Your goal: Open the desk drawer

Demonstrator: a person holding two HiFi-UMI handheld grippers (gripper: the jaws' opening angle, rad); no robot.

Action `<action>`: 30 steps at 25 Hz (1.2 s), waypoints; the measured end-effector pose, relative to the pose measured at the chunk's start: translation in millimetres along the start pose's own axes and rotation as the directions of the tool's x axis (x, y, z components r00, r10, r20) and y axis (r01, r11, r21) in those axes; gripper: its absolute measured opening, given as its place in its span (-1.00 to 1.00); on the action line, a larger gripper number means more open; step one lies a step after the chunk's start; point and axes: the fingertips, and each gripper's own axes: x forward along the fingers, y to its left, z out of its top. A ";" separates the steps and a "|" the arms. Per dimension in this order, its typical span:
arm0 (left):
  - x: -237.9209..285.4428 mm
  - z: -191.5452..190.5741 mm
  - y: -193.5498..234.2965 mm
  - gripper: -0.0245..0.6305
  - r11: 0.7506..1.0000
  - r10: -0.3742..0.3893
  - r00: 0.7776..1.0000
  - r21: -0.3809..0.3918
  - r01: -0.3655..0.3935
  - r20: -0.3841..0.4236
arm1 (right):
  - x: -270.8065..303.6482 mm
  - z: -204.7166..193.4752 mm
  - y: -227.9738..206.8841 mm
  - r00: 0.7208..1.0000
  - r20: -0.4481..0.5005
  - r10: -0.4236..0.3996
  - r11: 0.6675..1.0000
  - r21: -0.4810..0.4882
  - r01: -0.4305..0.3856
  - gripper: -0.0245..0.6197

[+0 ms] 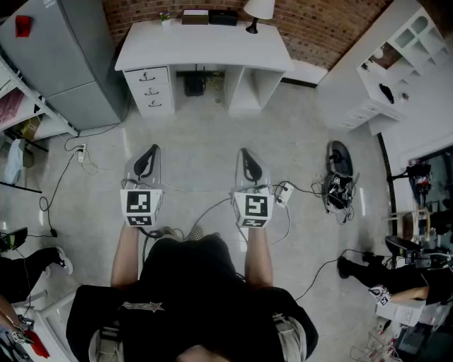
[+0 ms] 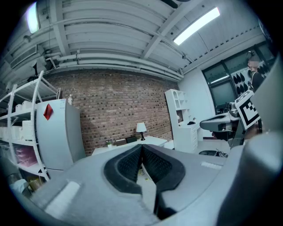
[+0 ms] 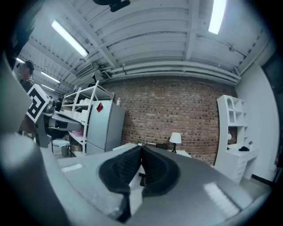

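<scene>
A white desk stands against the brick wall at the far side of the room. Its three drawers are stacked on the desk's left side, all pushed in, each with a dark handle. My left gripper and right gripper are held side by side over the floor, well short of the desk. Both point toward the desk. In the left gripper view the desk shows just above the left gripper, whose pads meet with nothing between them. The right gripper is shut and empty too.
A grey fridge stands left of the desk, with a shelf rack beside it. A white shelving unit is at the right. A lamp and boxes sit on the desk. Cables and a dark device lie on the floor at the right.
</scene>
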 end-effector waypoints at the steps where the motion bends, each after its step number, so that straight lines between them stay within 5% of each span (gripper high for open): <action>1: 1.3 2.1 -0.1 -0.89 1.000 0.000 1.000 0.001 0.000 0.002 | 1.2 1.1 0.8 1.000 0.000 0.005 1.000 -0.004 -0.005 -0.91; 15: 56.5 -3.7 7.0 -0.89 1.000 0.001 1.000 -0.018 -0.001 -0.021 | 52.9 -7.5 -18.8 1.000 -0.023 0.013 1.000 -0.020 -0.013 -0.91; 30: 227.1 -17.9 86.7 -0.89 0.998 -0.018 0.998 -0.055 0.014 -0.064 | 242.7 -12.2 -38.2 0.998 -0.050 0.047 0.999 -0.015 -0.048 -0.91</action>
